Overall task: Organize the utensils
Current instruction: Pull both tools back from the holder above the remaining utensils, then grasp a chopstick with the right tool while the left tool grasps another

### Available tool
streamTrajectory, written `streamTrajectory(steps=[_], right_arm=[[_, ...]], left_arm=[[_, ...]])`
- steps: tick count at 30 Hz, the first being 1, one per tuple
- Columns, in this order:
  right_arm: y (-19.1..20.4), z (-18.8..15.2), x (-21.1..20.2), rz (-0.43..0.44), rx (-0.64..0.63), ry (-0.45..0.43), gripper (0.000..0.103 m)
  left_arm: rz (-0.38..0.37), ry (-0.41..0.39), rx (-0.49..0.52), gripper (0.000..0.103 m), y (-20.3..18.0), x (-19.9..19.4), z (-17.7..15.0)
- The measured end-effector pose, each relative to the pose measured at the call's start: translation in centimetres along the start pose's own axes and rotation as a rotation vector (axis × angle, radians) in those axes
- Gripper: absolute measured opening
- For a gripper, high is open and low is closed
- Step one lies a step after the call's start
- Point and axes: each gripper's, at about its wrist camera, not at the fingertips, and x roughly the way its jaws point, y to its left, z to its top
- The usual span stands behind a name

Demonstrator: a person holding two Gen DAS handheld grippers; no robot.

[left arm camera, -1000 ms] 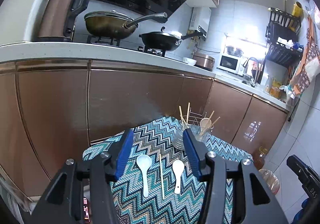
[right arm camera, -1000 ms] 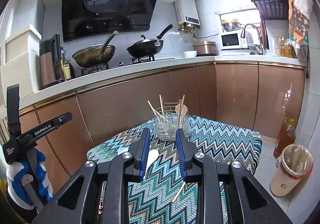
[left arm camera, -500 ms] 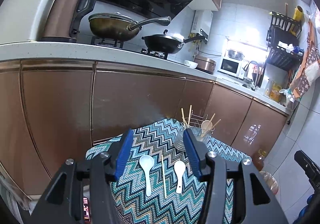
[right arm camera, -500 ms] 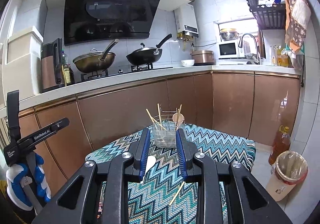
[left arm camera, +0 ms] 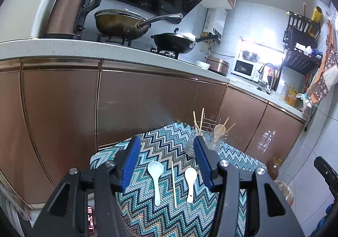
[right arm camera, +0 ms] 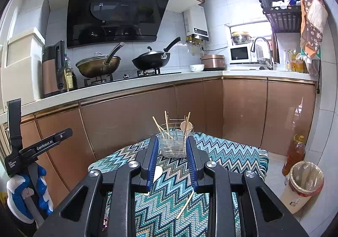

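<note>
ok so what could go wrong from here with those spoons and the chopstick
The chopstick lies close between the two white spoons on the zigzag cloth, so the open left gripper might knock a neighbour. The holder is already crowded with leaning chopsticks, so an added piece may snag.

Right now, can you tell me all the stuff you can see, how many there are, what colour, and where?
spoons: two, white, lying flat on the cloth
loose chopstick: one, pale wood, lying between the two spoons
utensil holder: one, clear with wire frame, far end of the cloth, holding chopsticks and a wooden spoon
cloth: one, teal zigzag, covering the small table
woks: two, one bronze, one black, on the stove
kettle: one, copper and black, on the counter
bin: one, cream, on the floor
left gripper: open, above the spoons
right gripper: open, facing the holder
</note>
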Motion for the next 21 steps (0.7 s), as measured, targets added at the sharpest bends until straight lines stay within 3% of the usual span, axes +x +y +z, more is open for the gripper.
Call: streamTrajectory(steps=[12, 21], right_arm=[[-0.9, 0.0, 0.6, -0.008, 0.011, 0.0, 0.03], [-2.6, -0.6, 2.4, -0.028, 0.044, 0.034, 0.031]], left_arm=[[-0.04, 0.07, -0.013, 0.051, 0.5, 1.9, -0.9], [-0.11, 0.211, -0.04, 0.051, 0.8, 5.8, -2.4]])
